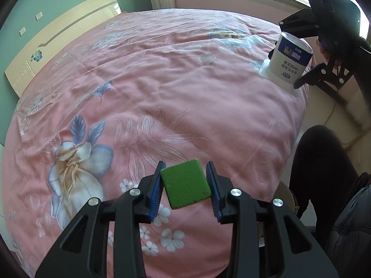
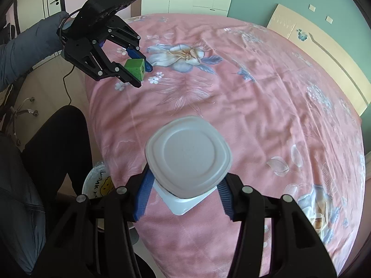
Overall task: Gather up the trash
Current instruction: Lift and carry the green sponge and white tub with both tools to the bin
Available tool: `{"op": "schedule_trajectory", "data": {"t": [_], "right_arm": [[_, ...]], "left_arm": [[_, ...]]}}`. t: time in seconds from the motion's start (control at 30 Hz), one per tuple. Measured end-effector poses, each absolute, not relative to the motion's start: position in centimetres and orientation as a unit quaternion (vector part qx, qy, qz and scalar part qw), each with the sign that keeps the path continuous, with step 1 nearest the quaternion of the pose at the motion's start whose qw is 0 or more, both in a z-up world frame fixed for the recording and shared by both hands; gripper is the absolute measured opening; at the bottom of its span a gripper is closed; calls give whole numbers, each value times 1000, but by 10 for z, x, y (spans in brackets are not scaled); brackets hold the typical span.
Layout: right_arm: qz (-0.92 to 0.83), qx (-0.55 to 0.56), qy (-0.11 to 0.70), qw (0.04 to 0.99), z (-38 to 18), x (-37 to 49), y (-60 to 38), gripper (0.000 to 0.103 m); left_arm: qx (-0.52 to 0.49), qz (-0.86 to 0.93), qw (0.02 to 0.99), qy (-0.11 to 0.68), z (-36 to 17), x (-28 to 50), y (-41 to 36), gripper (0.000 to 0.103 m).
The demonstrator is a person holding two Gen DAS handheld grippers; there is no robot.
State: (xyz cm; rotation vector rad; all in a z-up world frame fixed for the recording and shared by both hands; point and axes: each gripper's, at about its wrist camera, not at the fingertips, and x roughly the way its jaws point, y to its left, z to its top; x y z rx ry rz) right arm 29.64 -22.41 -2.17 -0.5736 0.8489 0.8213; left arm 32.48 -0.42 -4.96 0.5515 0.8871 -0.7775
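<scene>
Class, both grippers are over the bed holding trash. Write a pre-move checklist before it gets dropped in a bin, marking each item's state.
1. Left gripper jaws clamp the green square sponge block: ok.
2. Right gripper jaws grip the white plastic yogurt cup: ok.
3. Both items lifted off the pink floral bedspread: ok.
4. Bag-lined bin visible beside the bed: ok.
5. Cup empty: cannot tell.
</scene>
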Motion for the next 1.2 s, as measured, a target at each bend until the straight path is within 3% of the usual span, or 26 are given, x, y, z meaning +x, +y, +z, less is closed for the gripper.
{"op": "schedule_trajectory", "data": {"t": [0.5,1.2], "right_arm": [[386,-276,373,797,-8,215,-221,53],[409,-287,393,772,-38,142,-197,53]], "left_arm": [[266,-361,800,398,-35,245,10,38],[277,-396,780,399,-63,163,-2,39]]}}
